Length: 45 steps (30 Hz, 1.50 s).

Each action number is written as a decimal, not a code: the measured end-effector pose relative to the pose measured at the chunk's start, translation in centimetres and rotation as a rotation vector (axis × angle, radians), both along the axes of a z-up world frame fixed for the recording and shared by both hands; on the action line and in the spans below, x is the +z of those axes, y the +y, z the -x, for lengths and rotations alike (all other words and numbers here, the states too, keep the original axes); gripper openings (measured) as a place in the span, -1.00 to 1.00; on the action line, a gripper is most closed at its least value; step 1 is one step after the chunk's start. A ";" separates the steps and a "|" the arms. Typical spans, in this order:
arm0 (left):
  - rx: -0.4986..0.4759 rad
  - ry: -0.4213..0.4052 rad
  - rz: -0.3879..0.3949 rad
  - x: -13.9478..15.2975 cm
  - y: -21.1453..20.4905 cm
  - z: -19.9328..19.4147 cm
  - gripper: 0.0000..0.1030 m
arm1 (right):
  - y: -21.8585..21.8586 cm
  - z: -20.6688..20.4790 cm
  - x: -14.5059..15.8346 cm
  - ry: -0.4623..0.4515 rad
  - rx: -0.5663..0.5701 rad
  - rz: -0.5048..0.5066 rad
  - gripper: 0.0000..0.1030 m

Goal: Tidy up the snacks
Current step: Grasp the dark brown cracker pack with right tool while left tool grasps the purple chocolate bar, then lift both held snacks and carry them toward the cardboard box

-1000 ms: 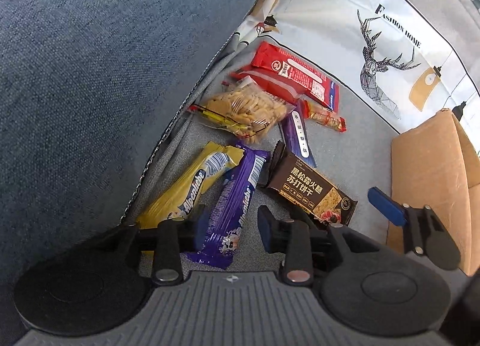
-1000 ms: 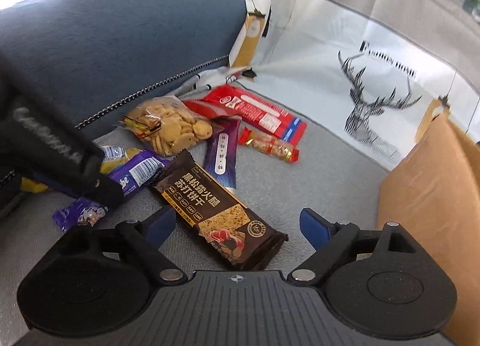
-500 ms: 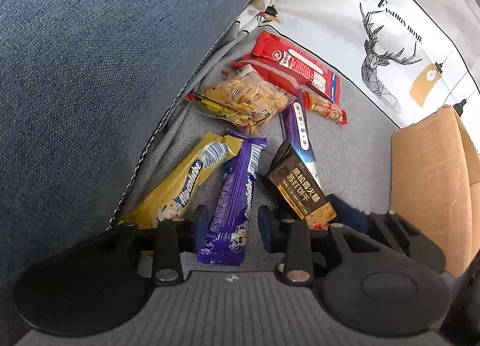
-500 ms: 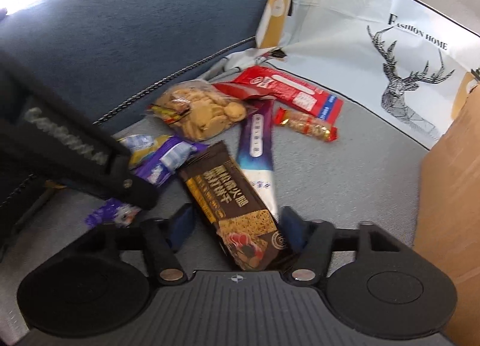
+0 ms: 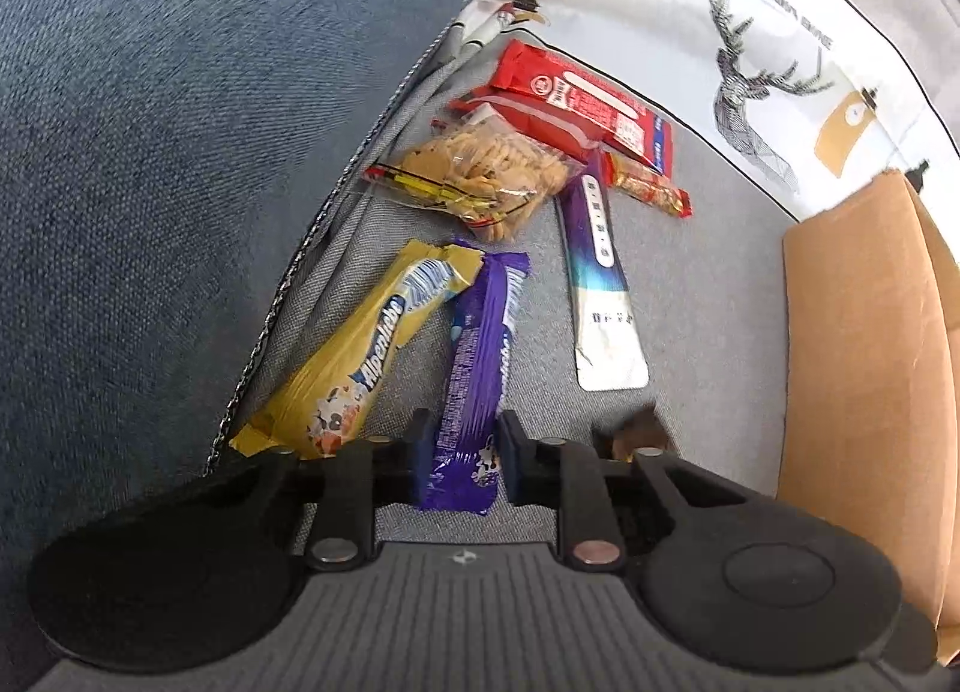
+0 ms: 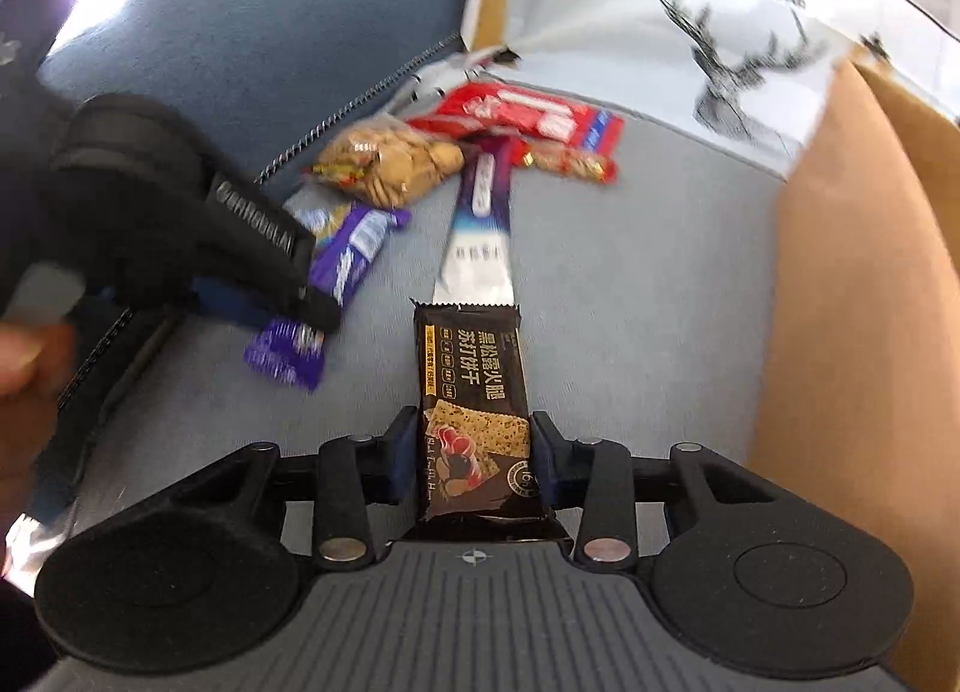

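1. Left tongs (image 5: pixel 459 455) pinch the near end of the purple Alpenliebe bar (image 5: pixel 477 368), fingers on both sides; bar points away toward the far side and lies on the grey sofa seat (image 5: pixel 708 296).
2. Right tongs (image 6: pixel 474 461) pinch the dark cracker pack (image 6: pixel 474 404) by its near end, pack sticking out forward and held above the seat; only a small brown corner (image 5: pixel 639 434) of it shows in the left wrist view.
3. Yellow Alpenliebe bar (image 5: pixel 366 356) lies just left of the purple one, touching it near the far ends, against the blue sofa back (image 5: pixel 180 122).
4. Clear bag of small biscuits (image 5: pixel 486 176) sits farther back, by the seam of seat and back.
5. Red packet (image 5: pixel 582 98) is behind the biscuit bag, partly under it.
6. Small red-and-gold snack bar (image 5: pixel 645 182) lies right of the biscuit bag, touching the red packet's near edge.
7. Long purple-to-white sachet (image 5: pixel 600 284) lies right of the purple bar, far end tucked by the biscuit bag.
8. Cardboard box (image 5: pixel 864 362) stands on the right of the seat, well apart from the snack pile.
9. White deer-print cloth (image 5: pixel 750 62) covers the far side behind the snacks.
10. In the right wrist view the left gripper body is at left, blurred, over the purple bar (image 6: pixel 336 272).
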<state>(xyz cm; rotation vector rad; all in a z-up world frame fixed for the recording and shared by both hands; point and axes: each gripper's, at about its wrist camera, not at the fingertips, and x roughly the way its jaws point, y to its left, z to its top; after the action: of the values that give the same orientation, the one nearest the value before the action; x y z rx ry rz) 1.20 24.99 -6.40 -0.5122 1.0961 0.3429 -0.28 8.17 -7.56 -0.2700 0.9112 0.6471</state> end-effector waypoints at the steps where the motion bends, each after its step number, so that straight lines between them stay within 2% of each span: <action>1: -0.006 -0.001 0.000 0.1 -0.1 0.1 -0.63 | -0.3 0.5 0.1 0.010 -0.002 0.001 -0.21; 4: -0.027 0.003 0.030 0.1 -0.3 0.9 -0.64 | -1.1 2.4 0.2 0.025 0.016 0.009 -0.21; 8: -0.079 0.039 0.028 0.1 -1.1 1.8 -0.63 | -1.4 4.4 -0.1 0.006 0.065 0.060 -0.21; 12: -0.062 0.013 -0.008 0.5 -1.2 1.9 -0.43 | -1.5 5.0 -0.5 0.003 0.094 0.084 -0.12; 16: -0.075 0.000 -0.030 0.5 -1.9 1.1 -0.29 | -1.7 4.6 -0.8 0.018 0.099 0.064 -0.03; 22: -0.115 0.040 -0.100 -0.3 -3.0 -0.4 -0.23 | -1.4 3.8 -1.3 0.040 0.085 0.051 -0.01; 27: -0.157 0.056 -0.159 -0.8 -3.8 -1.1 -0.26 | -1.1 3.7 -1.5 0.033 0.089 0.060 -0.03; 28: -0.164 0.057 -0.168 -0.9 -3.9 -1.2 -0.39 | -1.1 3.7 -1.5 0.030 0.090 0.061 -0.07; 29: -0.172 0.058 -0.177 -0.8 -4.1 -1.3 -0.51 | -1.2 3.7 -1.4 0.027 0.090 0.061 -0.21; 31: -0.188 0.052 -0.182 -0.8 -4.4 -1.4 -0.63 | -1.3 3.7 -1.3 0.026 0.082 0.058 -0.20; 37: -0.241 0.020 -0.135 -0.4 -5.0 -1.1 -0.65 | -1.9 3.5 -0.8 0.012 0.023 0.058 -0.20; 45: -0.264 0.044 -0.116 -0.9 -5.5 -1.2 -0.64 | -2.5 2.7 -1.3 0.049 -0.014 0.065 -0.19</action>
<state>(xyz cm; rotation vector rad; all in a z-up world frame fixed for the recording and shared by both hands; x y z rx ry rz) 2.40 19.52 -7.34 -0.2540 1.1635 0.1852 -2.95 5.65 -8.88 -0.3066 0.9819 0.6136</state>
